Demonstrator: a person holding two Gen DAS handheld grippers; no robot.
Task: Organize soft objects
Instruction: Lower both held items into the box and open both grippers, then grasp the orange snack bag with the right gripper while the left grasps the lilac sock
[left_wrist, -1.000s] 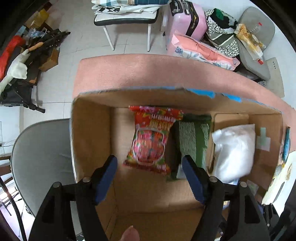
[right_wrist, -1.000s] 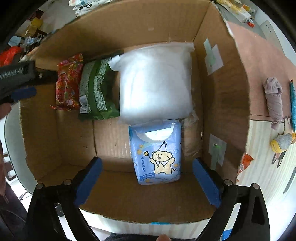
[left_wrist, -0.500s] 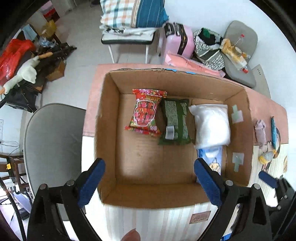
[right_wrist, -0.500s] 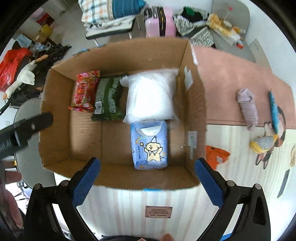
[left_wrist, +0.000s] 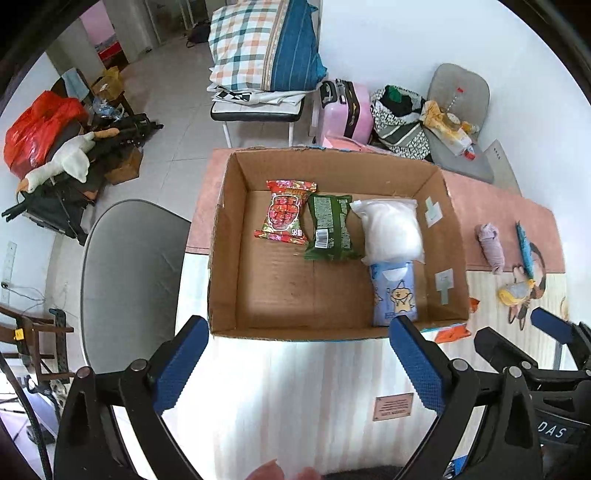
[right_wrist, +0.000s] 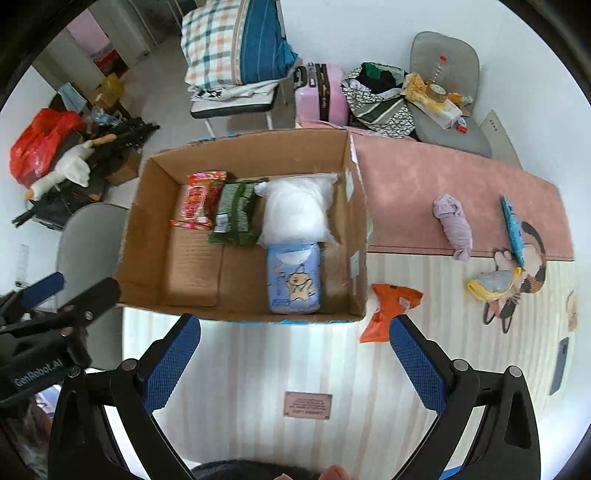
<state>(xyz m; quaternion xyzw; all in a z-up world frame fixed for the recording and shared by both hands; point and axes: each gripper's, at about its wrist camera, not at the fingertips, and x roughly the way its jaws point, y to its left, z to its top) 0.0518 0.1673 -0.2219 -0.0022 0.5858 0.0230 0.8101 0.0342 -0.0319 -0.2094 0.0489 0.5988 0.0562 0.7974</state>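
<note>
A cardboard box on the table holds a red snack bag, a green packet, a white soft pack and a blue tissue pack. On the table right of the box lie an orange packet, a lilac cloth roll and a yellow-grey soft toy. My left gripper and right gripper are open and empty, held back in front of the box.
The table has a pink cloth at the back and a striped mat in front. A blue pen-like item lies at the right. A grey chair stands left of the table. Chairs, a pink suitcase and bags stand behind.
Both grippers have pulled up and back out of the box to in front of it. Both stay open and empty. The box contents have not moved.
</note>
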